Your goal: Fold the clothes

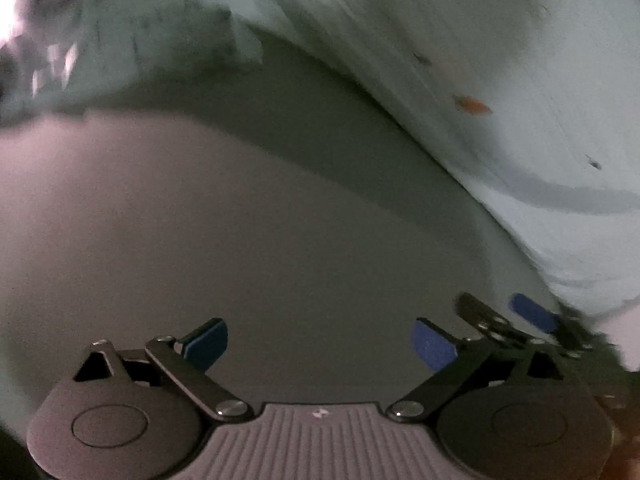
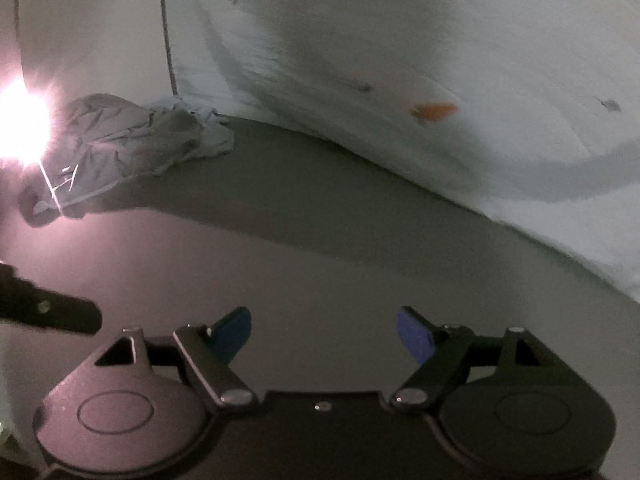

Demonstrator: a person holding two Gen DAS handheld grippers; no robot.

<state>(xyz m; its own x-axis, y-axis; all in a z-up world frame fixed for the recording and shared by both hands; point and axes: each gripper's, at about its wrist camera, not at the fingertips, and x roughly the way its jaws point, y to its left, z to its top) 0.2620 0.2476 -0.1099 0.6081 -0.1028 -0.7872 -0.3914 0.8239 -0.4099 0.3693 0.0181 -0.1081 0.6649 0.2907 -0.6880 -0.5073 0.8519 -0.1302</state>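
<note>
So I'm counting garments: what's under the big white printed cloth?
Only the grey surface shows at the edge of the white printed cloth; anything beneath is covered. A crumpled grey garment lies beside it, not under.

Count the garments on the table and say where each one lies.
2. A large pale printed garment spreads across the far right; a crumpled grey one lies bunched at far left, beside the glare. More may lie outside the views.

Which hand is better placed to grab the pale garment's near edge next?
Probably right: in the left wrist view, the right tongs sit beside the pale garment edge; the left tongs face bare table.
</note>
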